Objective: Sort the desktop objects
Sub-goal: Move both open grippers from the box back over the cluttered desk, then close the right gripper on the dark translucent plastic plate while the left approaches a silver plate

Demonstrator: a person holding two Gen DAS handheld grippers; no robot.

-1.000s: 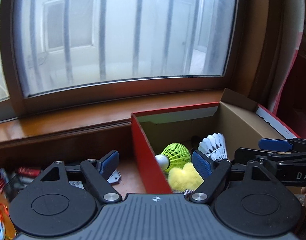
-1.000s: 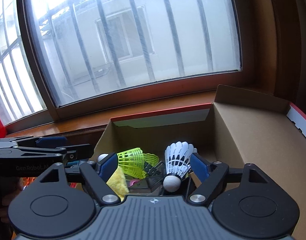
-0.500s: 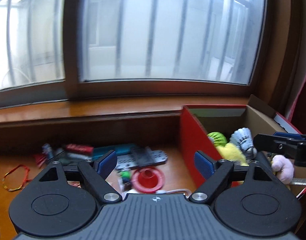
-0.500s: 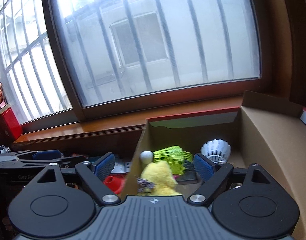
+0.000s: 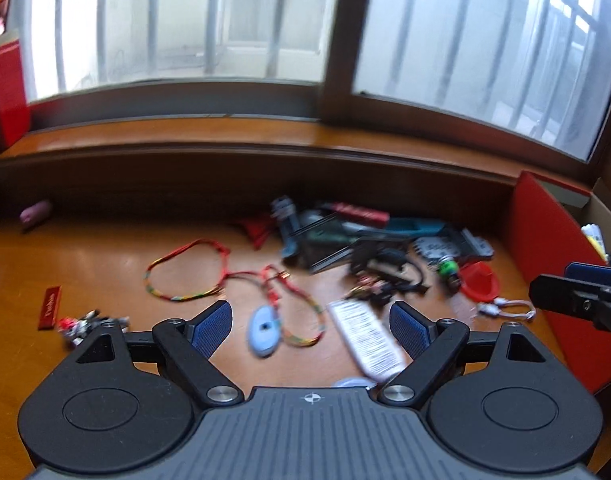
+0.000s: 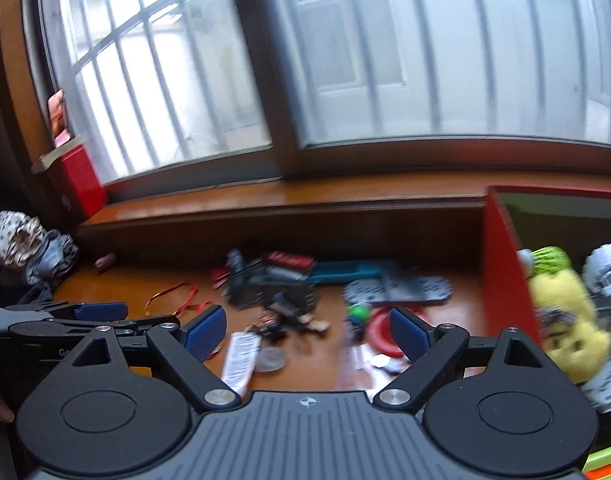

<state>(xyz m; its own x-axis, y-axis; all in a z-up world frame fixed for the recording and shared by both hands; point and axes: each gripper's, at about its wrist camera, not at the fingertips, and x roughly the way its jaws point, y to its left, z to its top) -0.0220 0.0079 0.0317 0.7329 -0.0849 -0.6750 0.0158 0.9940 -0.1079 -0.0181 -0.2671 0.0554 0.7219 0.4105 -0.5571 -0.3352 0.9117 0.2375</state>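
Red cardboard box point(image 6: 501, 268) with brown inner walls at the right end of the wooden desk point(image 5: 105, 256), holding a yellow plush toy point(image 6: 565, 316), a neon-green mesh shuttlecock point(image 6: 549, 258) and a white feather shuttlecock point(image 6: 607, 266), packed close together against the box's near-left wall. Left of the box, a loose, motion-blurred scatter on the desk: red plastic funnel-shaped cup point(image 5: 479, 280) nearest the box, small green-topped object point(image 5: 447, 268) just beside it, grey perforated plate point(image 5: 445, 246) and teal bar point(image 5: 409, 226) behind, a dark tangle of black parts point(image 5: 337, 248) further left. Red braided cord loop with green and yellow beads point(image 5: 185, 272) well left of the box, pale blue oval tag point(image 5: 263, 330) and white printed label strip point(image 5: 365, 338) nearer the cameras. Left gripper point(image 5: 311, 322) spread wide, blue pads bare, nothing held, hovering over tag and label strip. Right gripper point(image 6: 307, 328) likewise spread wide and unloaded, above the scatter just left of the box. Open desk surface to the far left of the box, bounded behind by the raised wooden window ledge point(image 5: 225, 136).
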